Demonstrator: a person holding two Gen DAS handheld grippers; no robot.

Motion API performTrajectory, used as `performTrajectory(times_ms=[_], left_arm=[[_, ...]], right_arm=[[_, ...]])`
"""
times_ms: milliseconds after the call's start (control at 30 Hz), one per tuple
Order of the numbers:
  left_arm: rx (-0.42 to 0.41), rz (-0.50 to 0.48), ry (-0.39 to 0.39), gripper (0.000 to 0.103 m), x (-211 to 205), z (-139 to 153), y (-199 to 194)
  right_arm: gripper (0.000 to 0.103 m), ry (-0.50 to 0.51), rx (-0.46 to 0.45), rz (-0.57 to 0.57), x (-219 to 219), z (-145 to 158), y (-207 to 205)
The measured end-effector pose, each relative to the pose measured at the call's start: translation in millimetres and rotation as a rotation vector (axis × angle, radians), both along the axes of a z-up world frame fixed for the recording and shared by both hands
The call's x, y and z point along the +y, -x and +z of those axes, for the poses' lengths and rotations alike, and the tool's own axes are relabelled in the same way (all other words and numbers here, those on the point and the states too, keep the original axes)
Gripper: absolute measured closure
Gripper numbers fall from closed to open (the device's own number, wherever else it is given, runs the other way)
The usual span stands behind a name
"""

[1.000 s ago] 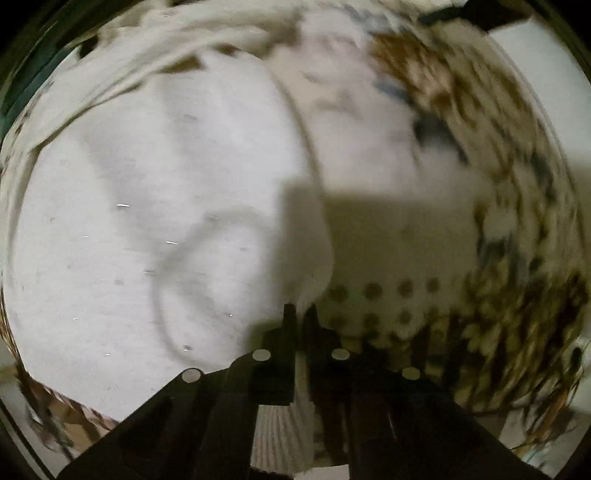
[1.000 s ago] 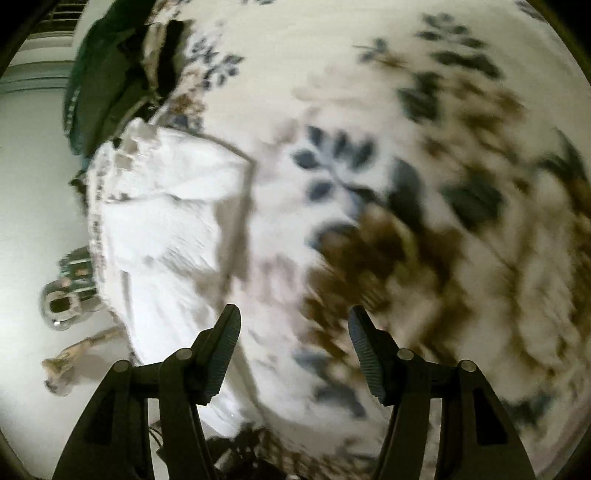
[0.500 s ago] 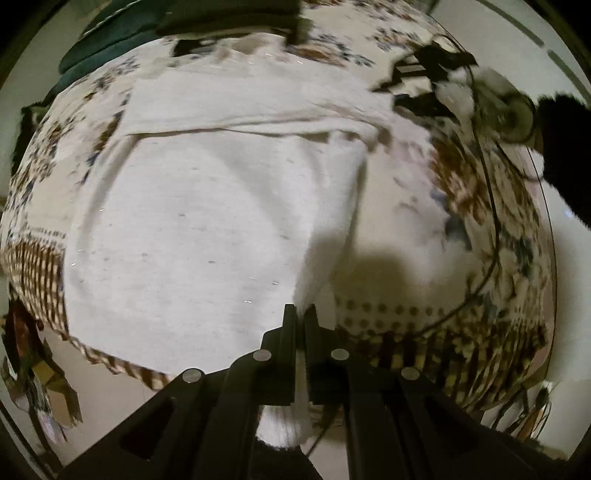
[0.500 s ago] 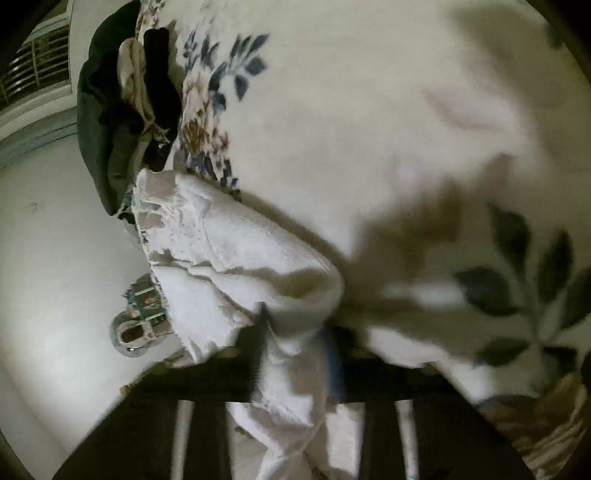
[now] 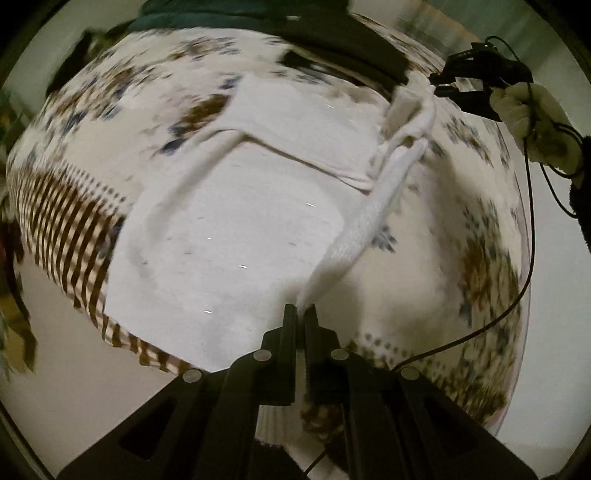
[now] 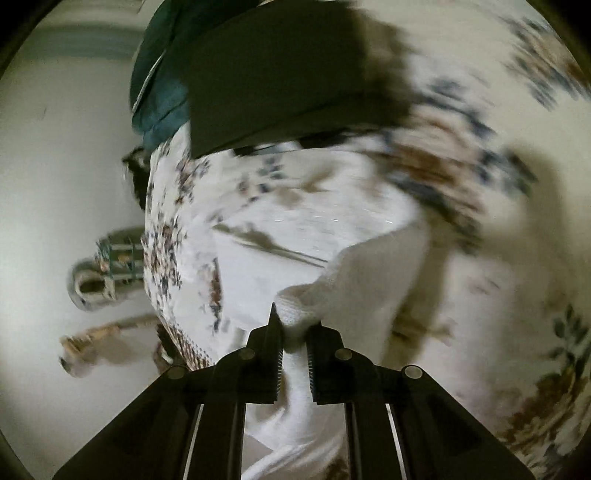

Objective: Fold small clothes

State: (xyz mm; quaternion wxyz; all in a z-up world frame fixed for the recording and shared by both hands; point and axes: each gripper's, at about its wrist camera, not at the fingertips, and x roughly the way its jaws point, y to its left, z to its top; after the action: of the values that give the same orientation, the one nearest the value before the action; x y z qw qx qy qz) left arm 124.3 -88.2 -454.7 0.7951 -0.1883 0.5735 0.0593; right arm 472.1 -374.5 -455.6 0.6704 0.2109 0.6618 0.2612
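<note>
A white garment [image 5: 236, 236] lies on a floral cloth [image 5: 476, 258] that covers the table. My left gripper [image 5: 300, 314] is shut on the near end of the garment's ribbed edge, which is lifted. The edge stretches away to my right gripper [image 5: 439, 83] at the far right, held by a gloved hand. In the right wrist view my right gripper [image 6: 293, 328] is shut on a bunched fold of the white garment [image 6: 332, 243], which hangs below the fingers.
Dark green and black clothes [image 5: 332, 33] are piled at the table's far edge, and show in the right wrist view [image 6: 266, 74] too. A cable [image 5: 517, 288] runs along the right side. Beside the table, objects [image 6: 99, 273] lie on the pale floor.
Both grippers have risen and the garment's edge is now pulled taut between them. The right gripper shut on the garment about half a second ago.
</note>
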Motion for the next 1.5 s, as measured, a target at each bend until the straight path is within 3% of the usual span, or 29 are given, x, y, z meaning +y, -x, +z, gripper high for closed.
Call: performTrajectory(times_ms=[133,333,433,600,667,700,733,767,800,867,967,1067,1133,1200,1233,1267,1300,1333,1500], left_arm=[[-0.005,0.121,0.099,0.102,61,-15,8],[0.003,0.232,0.174,0.102,154,-49,9],[0.019,0.25,0.208,0.102,187,-70,7],[0.077,0.212,0.277,0.099,228,-117,0],[0.119,0.202,0.317,0.098,237,-132,-2],[0.14,0.196,0.34,0.087,241,-138,-1],[0.153,0.189,0.348,0.08,245,-140,1],[0.149,0.171,0.35,0.067,247,-139,2],[0.132,0.149,0.359,0.055,248,-135,3],[0.111,0.109,0.362,0.047,248,-128,4],[0.121,0.032,0.353,0.047,240,-125,-4],[0.129,-0.037,0.323,0.047,227,-127,-14],[0.139,-0.077,0.279,0.049,213,-129,-16],[0.154,-0.092,0.234,0.1,204,-133,-16],[0.162,-0.081,0.226,0.101,206,-135,-18],[0.147,-0.053,0.242,0.101,209,-133,-14],[0.141,-0.041,0.244,0.101,210,-133,-13],[0.139,-0.028,0.239,0.101,212,-130,-11],[0.13,-0.044,0.218,0.101,215,-111,-4]], right_arm=[[0.092,0.058,-0.024,0.052,101,1,-27],[0.092,0.174,-0.017,0.094,235,-42,-59],[0.092,0.237,-0.004,0.097,285,-69,-69],[0.091,0.321,0.014,0.119,328,-108,-74],[0.076,0.294,0.065,0.095,327,-119,-73],[0.071,0.26,0.091,0.083,325,-122,-71],[0.06,0.209,0.115,0.071,316,-118,-65],[0.049,0.183,0.117,0.069,309,-112,-57],[0.046,0.169,0.108,0.071,301,-103,-48],[0.045,0.168,0.07,0.076,274,-81,-14],[0.045,0.185,0.081,0.049,226,-66,55],[0.045,0.23,0.17,-0.01,181,-81,131],[0.045,0.233,0.275,-0.064,154,-111,192],[0.045,0.2,0.364,-0.112,141,-139,234],[0.045,0.165,0.417,-0.15,135,-158,261],[0.054,0.14,0.435,-0.171,133,-168,275],[0.069,0.116,0.442,-0.194,132,-177,289],[0.097,0.083,0.436,-0.224,131,-186,306],[0.099,0.127,0.311,-0.299,129,-172,341]])
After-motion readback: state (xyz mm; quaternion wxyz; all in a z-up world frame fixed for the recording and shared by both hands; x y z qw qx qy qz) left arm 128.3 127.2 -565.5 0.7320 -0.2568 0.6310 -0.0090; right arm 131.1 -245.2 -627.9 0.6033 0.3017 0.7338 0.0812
